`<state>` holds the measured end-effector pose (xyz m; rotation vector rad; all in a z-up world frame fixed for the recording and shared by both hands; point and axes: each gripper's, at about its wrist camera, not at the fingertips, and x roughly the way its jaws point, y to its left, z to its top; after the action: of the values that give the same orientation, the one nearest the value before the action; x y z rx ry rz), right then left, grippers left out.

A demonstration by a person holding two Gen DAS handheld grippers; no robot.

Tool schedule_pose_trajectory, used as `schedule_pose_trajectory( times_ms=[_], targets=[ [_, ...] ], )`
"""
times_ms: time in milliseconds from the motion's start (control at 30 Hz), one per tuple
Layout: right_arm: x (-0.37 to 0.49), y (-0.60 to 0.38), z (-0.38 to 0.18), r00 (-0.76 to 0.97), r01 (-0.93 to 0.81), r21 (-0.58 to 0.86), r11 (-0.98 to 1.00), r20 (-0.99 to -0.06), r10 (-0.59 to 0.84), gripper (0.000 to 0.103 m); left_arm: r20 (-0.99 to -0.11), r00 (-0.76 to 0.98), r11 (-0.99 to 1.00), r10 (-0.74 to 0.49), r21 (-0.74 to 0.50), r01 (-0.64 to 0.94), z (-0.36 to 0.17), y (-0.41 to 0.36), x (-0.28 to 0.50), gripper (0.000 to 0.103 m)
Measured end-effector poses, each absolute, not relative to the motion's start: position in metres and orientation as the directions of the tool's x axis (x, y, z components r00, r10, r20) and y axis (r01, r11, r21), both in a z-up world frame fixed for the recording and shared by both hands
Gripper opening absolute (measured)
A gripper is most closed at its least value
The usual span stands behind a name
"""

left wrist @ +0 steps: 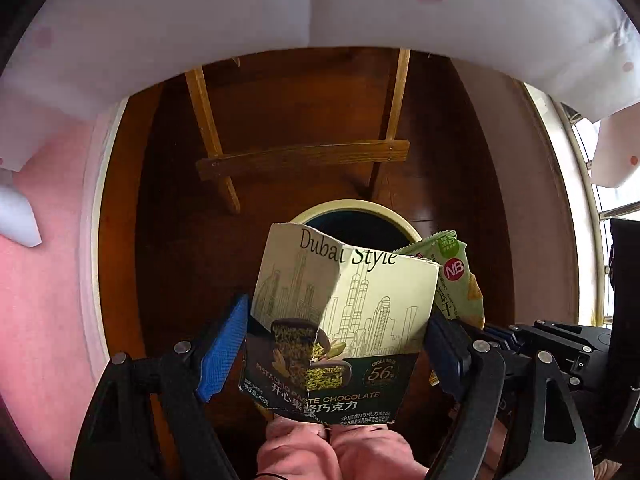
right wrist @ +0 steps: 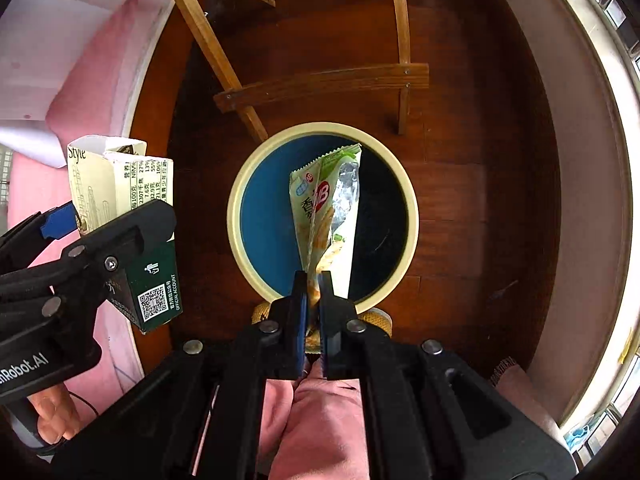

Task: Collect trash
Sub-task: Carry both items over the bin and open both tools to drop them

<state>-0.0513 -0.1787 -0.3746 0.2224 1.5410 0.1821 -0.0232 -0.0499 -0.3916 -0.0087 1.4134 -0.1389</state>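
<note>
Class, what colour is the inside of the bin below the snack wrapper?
Blue inside the bin, with a cream rim; the right wrist view shows it best.

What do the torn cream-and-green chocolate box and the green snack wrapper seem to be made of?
The torn cream-and-green chocolate box looks like thin printed cardboard: stiff flat panels, a ragged tear, a smooth printed finish. The green snack wrapper looks like glossy plastic film with a foil lining: a silvery crinkled inside and a zigzag-cut end.

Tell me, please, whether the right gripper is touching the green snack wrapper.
Touching. The right wrist view shows the right gripper with its jaws pinched on the green snack wrapper's lower end, above the bin.
</note>
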Motion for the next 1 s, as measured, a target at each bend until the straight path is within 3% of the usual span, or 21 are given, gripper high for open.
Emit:
schedule_pose_trajectory(
  times_ms=[133, 267, 333, 367, 567, 767, 1000],
  targets=[
    [-0.049, -0.185, -0.428, 0.023, 0.055, 0.234, 0.971, -0.972, 0.233, 0.003, -0.986, 0.132, 0.987, -0.104, -0.087, 0.132, -0.445, -0.061, -0.025, 0.086],
    [-0.053, -0.196, -0.459, 0.012, 0.095, 0.231, 0.968, -0.973, 0.231, 0.013, -0.985, 0.135, 0.983, -0.103, -0.08, 0.168, -0.47, -0.069, -0.022, 0.092],
    [-0.053, -0.198, -0.468, 0.016, 0.109, 0.249, 0.962, -0.969, 0.248, 0.033, -0.985, 0.129, 0.981, -0.118, -0.095, 0.17, -0.475, -0.07, -0.021, 0.097],
    [-0.054, -0.199, -0.469, 0.019, 0.113, 0.254, 0.961, -0.967, 0.254, 0.036, -0.984, 0.129, 0.98, -0.123, -0.1, 0.171, -0.476, -0.073, -0.024, 0.098],
    [-0.042, -0.181, -0.465, 0.026, 0.122, 0.252, 0.96, -0.968, 0.251, 0.037, -0.984, 0.122, 0.977, -0.13, -0.106, 0.186, -0.466, -0.06, -0.01, 0.099],
    [-0.04, -0.182, -0.421, 0.057, 0.146, 0.241, 0.959, -0.97, 0.235, 0.037, -0.981, 0.133, 0.978, -0.138, -0.114, 0.177, -0.428, -0.049, -0.005, 0.099],
    [-0.053, -0.184, -0.323, 0.116, 0.185, 0.249, 0.95, -0.966, 0.231, 0.037, -0.975, 0.165, 0.973, -0.149, -0.115, 0.199, -0.33, -0.032, -0.013, 0.099]
  ],
)
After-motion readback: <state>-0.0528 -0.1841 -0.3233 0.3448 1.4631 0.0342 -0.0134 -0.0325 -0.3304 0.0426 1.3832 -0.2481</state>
